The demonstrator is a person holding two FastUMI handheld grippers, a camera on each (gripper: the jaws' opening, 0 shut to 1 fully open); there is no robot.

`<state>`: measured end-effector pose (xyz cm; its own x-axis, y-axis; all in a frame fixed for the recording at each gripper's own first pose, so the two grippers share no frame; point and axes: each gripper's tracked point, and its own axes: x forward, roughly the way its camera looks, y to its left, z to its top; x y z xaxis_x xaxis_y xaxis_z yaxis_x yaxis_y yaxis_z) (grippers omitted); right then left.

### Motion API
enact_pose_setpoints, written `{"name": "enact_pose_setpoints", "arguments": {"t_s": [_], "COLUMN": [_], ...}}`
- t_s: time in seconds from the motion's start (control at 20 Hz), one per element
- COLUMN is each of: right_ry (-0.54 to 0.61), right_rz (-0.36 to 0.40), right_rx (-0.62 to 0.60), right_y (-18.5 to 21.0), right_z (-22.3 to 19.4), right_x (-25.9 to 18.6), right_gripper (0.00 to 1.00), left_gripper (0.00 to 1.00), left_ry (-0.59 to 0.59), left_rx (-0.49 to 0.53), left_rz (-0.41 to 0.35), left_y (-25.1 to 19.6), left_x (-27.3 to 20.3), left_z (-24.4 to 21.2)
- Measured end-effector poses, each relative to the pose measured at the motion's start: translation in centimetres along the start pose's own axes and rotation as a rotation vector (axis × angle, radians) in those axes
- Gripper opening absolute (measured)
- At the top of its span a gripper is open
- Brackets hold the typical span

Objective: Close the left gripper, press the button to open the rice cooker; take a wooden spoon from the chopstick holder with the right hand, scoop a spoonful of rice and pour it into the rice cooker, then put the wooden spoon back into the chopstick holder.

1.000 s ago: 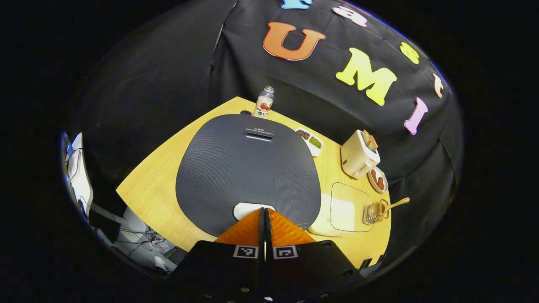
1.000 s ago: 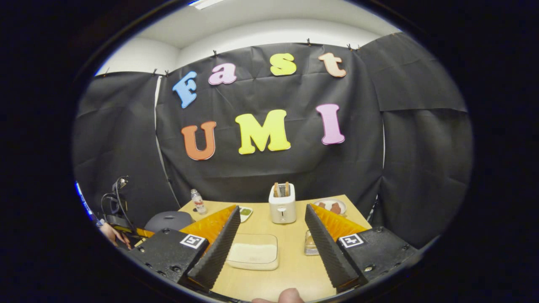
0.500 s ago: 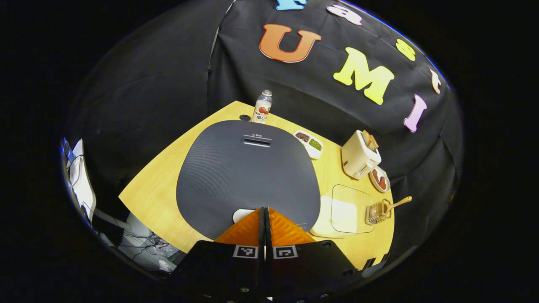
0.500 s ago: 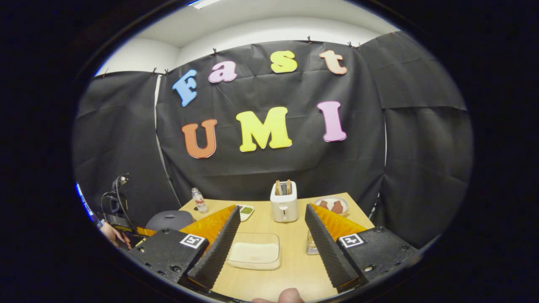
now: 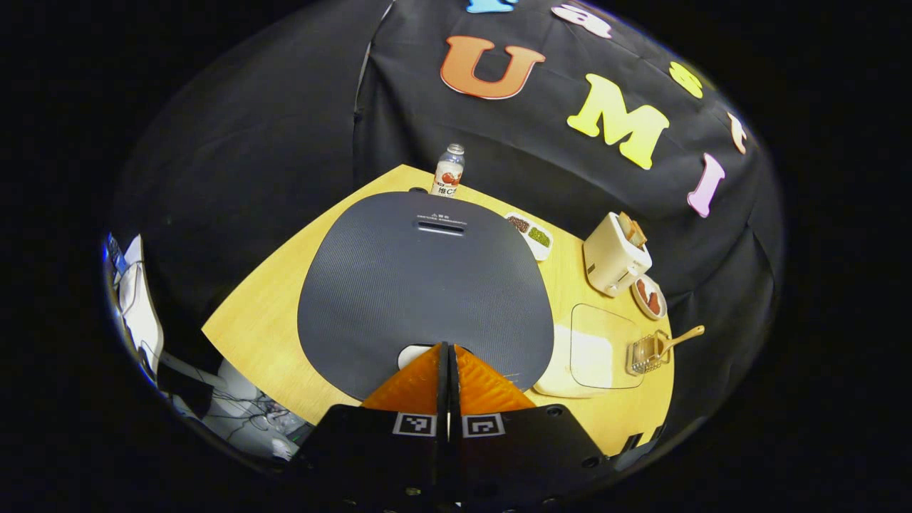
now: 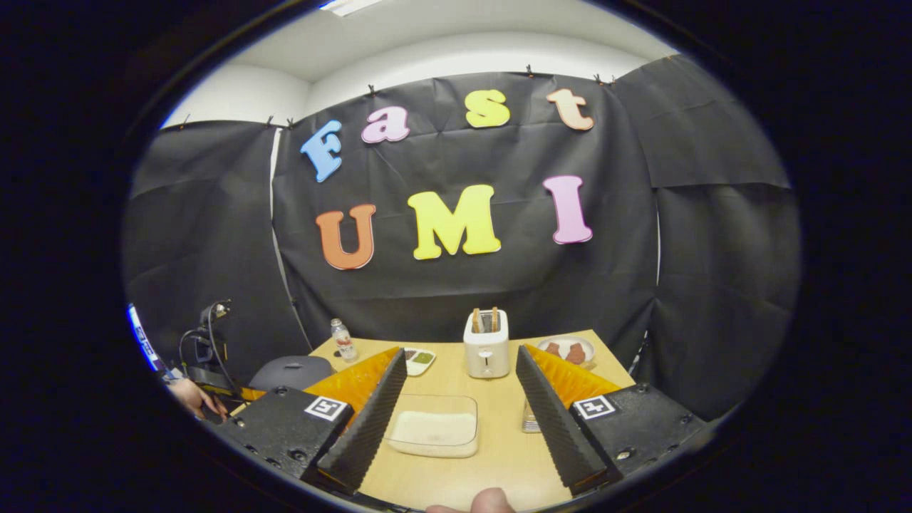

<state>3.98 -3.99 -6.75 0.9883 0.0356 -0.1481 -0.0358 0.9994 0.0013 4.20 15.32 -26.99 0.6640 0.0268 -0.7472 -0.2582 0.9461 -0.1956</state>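
My left gripper (image 5: 447, 349) has its jaws pressed together with nothing between them; the tips sit on the white button (image 5: 412, 354) at the near edge of the one rice cooker (image 5: 426, 285), whose dark lid is down. To the right of these jaws I count one clear rice box (image 5: 596, 346), one wire chopstick holder (image 5: 643, 354) with one wooden spoon (image 5: 682, 336) leaning out of it, one toaster (image 5: 615, 255) and one plate (image 5: 649, 297); ahead stands one bottle (image 5: 447, 171) and one two-part dish (image 5: 529, 233).

My right gripper (image 6: 456, 374) has its jaws wide and empty; the rice box (image 6: 434, 434) lies between them, the chopstick holder (image 6: 528, 418) just inside the right jaw, the toaster (image 6: 486, 344) ahead; all rest on one wooden table (image 6: 491, 463).
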Motion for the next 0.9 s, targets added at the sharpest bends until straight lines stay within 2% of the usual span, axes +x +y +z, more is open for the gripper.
{"name": "enact_pose_setpoints", "arguments": {"t_s": [0.15, 0.4, 0.5, 0.6, 0.65, 0.7, 0.75, 0.8, 0.85, 0.9], "right_ry": [0.001, -0.018, -0.023, -0.031, -0.043, -0.059, -0.072, -0.082, -0.086, -0.089], "right_rz": [0.007, 0.011, 0.012, 0.011, 0.008, 0.002, -0.002, -0.004, -0.006, -0.008], "right_rx": [0.006, 0.014, 0.019, 0.023, 0.022, 0.021, 0.021, 0.024, 0.027, 0.029], "right_y": [0.0, -0.1, -0.2, -0.3, -0.4, -0.7, -0.8, -0.9, -1.0, -1.2], "right_z": [0.1, 0.7, 0.9, 1.4, 1.8, 2.4, 2.8, 3.1, 3.3, 3.3], "right_x": [0.0, -0.2, -0.3, -0.4, -0.5, -0.7, -0.9, -1.0, -1.1, -1.0], "right_gripper": [1.00, 1.00, 0.96, 1.00, 0.96, 1.00, 1.00, 0.96, 0.96, 1.00], "left_gripper": [0.00, 0.00, 0.00, 0.01, 0.01, 0.02, 0.15, 0.21, 0.34, 0.31], "left_ry": [-0.054, -0.214, -0.249, -0.297, -0.346, -0.393, -0.438, -0.487, -0.529, -0.549], "left_rx": [0.016, -0.063, -0.054, -0.038, -0.026, -0.002, 0.029, 0.062, 0.091, 0.110], "left_rz": [0.007, -0.024, -0.025, -0.015, -0.016, -0.019, -0.012, -0.004, -0.001, 0.004], "left_y": [-0.3, -1.1, -1.2, -1.4, -1.8, -2.3, -2.6, -2.9, -3.5, -3.8], "left_x": [-0.4, -3.5, -4.1, -5.1, -6.2, -6.8, -7.6, -8.5, -9.4, -9.9], "left_z": [0.8, 5.0, 6.2, 7.7, 8.8, 10.0, 11.2, 12.5, 13.6, 14.2]}}
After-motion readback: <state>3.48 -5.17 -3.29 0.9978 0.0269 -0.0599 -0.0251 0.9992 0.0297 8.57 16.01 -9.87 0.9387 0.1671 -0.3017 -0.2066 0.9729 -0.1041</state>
